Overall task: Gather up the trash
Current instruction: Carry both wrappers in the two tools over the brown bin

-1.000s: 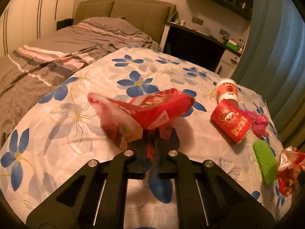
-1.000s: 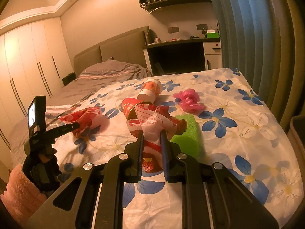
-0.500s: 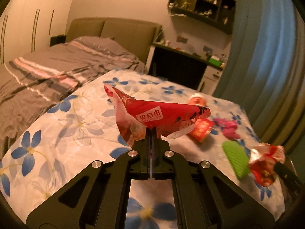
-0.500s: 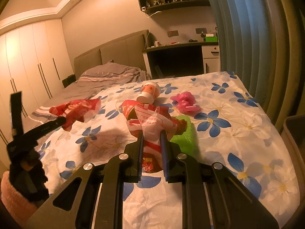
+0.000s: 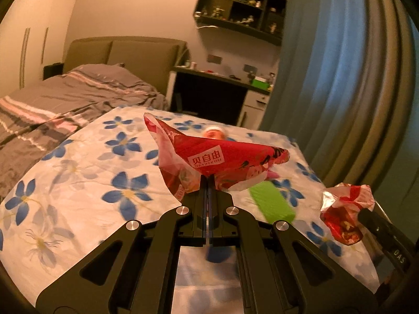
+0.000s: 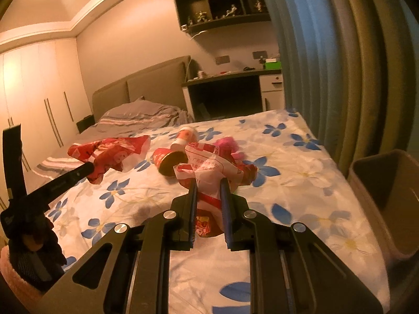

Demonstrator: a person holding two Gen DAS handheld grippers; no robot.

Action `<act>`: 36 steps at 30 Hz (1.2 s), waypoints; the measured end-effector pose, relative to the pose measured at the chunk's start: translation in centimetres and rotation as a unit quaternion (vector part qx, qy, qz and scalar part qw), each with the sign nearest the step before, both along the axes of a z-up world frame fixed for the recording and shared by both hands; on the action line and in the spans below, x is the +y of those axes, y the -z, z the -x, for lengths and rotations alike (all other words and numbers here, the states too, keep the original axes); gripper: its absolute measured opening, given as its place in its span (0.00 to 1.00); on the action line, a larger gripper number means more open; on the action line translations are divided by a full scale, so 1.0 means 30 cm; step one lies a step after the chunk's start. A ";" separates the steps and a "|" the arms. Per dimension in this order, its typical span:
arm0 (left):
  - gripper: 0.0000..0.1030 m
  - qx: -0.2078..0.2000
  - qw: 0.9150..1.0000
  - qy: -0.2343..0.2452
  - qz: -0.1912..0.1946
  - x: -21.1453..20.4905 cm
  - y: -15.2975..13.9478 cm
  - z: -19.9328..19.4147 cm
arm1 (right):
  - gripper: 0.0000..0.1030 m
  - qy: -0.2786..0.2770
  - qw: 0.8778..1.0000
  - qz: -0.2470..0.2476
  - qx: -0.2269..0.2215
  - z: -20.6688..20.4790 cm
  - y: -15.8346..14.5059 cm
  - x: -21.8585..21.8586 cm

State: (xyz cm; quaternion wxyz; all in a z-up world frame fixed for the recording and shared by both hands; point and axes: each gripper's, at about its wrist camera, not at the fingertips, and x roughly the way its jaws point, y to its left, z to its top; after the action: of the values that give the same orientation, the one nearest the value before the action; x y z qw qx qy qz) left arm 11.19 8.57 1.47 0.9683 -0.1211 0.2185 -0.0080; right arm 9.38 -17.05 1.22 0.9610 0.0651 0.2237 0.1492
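Red wrappers [image 5: 222, 162] [image 6: 209, 172]: 2 | cups [image 6: 183, 137]: 2 | bin [image 6: 379, 191]: 1

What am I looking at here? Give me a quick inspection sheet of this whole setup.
Surface: bed under a white quilt with blue flowers.
Job's things: red wrapper and crumpled red-white wrapper, both held up off the quilt.
Clutter: paper cup, red can, pink wad, green pack lying on the quilt.
Grippers: left gripper shut on the red wrapper; right gripper shut on the crumpled one.
Cables: white cord under the wall shelf.
Surroundings: bin beside the bed, desk, curtain.
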 end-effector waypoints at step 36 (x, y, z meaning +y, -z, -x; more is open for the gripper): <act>0.00 -0.013 0.973 0.225 -0.050 -0.756 -0.031 -0.109 | 0.17 0.192 0.981 -0.022 -0.034 0.129 -0.003 -0.563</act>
State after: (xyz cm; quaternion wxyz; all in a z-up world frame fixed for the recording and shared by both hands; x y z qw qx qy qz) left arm 14.46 -14.10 2.39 0.9492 -0.0202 0.2276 -0.2165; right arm 5.49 -33.93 1.31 0.9772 0.1228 0.1707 -0.0308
